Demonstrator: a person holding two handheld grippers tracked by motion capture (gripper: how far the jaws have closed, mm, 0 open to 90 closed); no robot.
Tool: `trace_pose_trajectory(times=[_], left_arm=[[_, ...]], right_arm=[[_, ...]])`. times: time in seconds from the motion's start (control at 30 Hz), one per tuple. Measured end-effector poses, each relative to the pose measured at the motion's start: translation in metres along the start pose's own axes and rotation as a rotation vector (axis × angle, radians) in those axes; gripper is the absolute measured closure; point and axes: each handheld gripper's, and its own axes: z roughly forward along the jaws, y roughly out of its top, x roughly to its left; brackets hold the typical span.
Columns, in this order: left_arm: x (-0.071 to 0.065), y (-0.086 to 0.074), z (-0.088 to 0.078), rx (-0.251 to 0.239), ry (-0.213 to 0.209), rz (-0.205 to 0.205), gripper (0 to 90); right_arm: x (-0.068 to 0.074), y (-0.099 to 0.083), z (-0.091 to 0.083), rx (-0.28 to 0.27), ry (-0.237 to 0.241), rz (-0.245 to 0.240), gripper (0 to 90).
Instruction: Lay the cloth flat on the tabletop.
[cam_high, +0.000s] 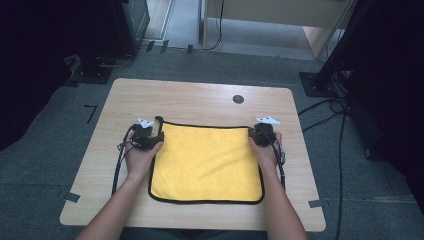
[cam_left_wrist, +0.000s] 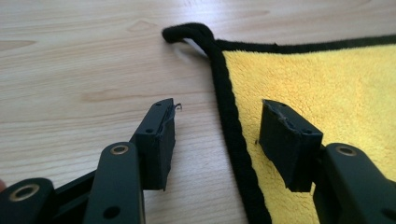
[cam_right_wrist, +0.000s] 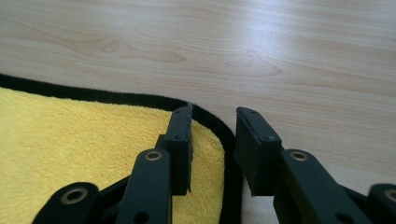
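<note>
A yellow cloth (cam_high: 207, 162) with a black hem lies flat on the wooden table (cam_high: 200, 95), with a small black loop (cam_left_wrist: 187, 32) at its far left corner. In the high view, my left gripper (cam_high: 156, 136) sits at that corner and my right gripper (cam_high: 256, 133) at the far right corner. My left gripper (cam_left_wrist: 219, 109) is open and low over the table, one jaw over bare wood and the other over the cloth (cam_left_wrist: 327, 79), with the hem between them. My right gripper (cam_right_wrist: 215, 114) is open with a narrower gap astride the rounded corner of the cloth (cam_right_wrist: 70, 140).
A dark round grommet (cam_high: 238, 99) sits in the tabletop beyond the cloth. Black stands (cam_high: 90, 75) and cables (cam_high: 330, 107) lie on the grey floor around the table. A light wooden desk (cam_high: 280, 15) stands at the back.
</note>
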Motion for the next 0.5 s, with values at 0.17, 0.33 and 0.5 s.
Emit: trace_pose_trajectory(times=[0.17,0.33,0.5], left_arm=[[-0.003,0.001,-0.001,0.006,0.066,0.055,44.3],[0.002,0.000,-0.002,0.010,0.091,0.009,42.5],[0.012,-0.008,-0.012,-0.014,0.022,-0.019,41.3]], right_arm=[[0.011,0.004,0.005,-0.008,-0.081,-0.079,70.9],[0.008,0.008,0.007,-0.001,-0.109,-0.002,59.6],[0.004,0.001,-0.010,-0.033,-0.094,-0.003,44.8]])
